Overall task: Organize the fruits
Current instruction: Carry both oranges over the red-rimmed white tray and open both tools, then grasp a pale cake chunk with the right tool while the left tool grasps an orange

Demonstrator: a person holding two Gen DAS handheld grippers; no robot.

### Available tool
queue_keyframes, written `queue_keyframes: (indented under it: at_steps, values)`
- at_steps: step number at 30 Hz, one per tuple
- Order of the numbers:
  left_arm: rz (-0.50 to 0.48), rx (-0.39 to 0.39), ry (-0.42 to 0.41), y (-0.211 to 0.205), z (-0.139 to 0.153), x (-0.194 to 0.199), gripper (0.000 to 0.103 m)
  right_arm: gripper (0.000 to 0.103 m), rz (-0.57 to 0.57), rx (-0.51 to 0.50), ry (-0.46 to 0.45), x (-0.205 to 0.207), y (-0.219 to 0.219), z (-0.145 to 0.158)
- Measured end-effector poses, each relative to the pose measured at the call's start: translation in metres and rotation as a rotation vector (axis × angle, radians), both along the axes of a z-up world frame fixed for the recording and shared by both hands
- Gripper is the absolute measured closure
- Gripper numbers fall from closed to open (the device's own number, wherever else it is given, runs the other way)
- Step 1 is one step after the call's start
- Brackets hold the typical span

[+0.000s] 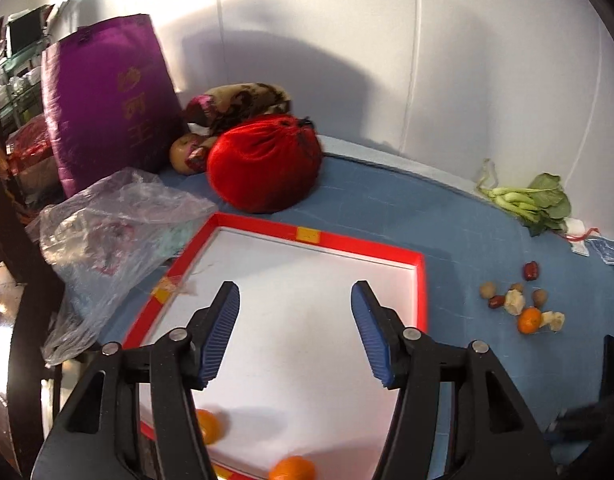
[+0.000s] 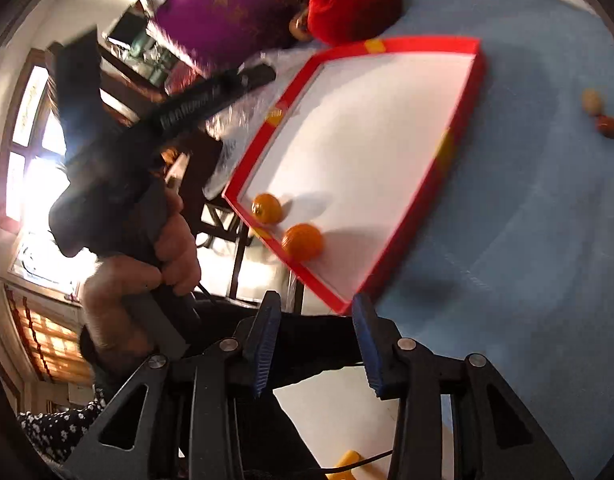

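Left wrist view: left gripper [image 1: 295, 300] hangs wide, empty, above the red-rimmed tray [image 1: 421, 276]. Right gripper [image 2: 317, 312] likewise. Next tangerine [image 1: 529, 320] lies near the table's right edge; approach level, centred.

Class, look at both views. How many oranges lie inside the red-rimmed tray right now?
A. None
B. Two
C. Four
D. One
B: two oranges sit near one corner of the tray; a third orange lies outside it on the blue cloth, among the nuts and dates.
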State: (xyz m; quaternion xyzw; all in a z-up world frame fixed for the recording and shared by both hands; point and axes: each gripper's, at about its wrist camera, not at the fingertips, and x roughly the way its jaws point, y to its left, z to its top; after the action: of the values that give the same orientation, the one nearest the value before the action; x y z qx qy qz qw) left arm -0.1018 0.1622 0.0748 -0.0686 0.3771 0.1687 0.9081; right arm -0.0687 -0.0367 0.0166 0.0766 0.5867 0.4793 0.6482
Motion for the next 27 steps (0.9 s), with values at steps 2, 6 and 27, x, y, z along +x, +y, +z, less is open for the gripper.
queue_keyframes:
  at_steps: [2,6,27]
  values:
    - [-0.084,-0.07,0.005,-0.027,0.0,0.013,0.044,0.06,-0.124,-0.026,-0.13,0.019,-0.052,0.022]
    - [-0.322,-0.13,0.09,-0.102,-0.012,0.043,0.044,0.052,-0.375,-0.278,-0.466,0.055,-0.15,0.046]
    - [-0.773,-0.171,0.274,-0.219,-0.089,0.119,0.047,0.056,-0.363,-0.358,-0.371,0.097,-0.178,-0.021]
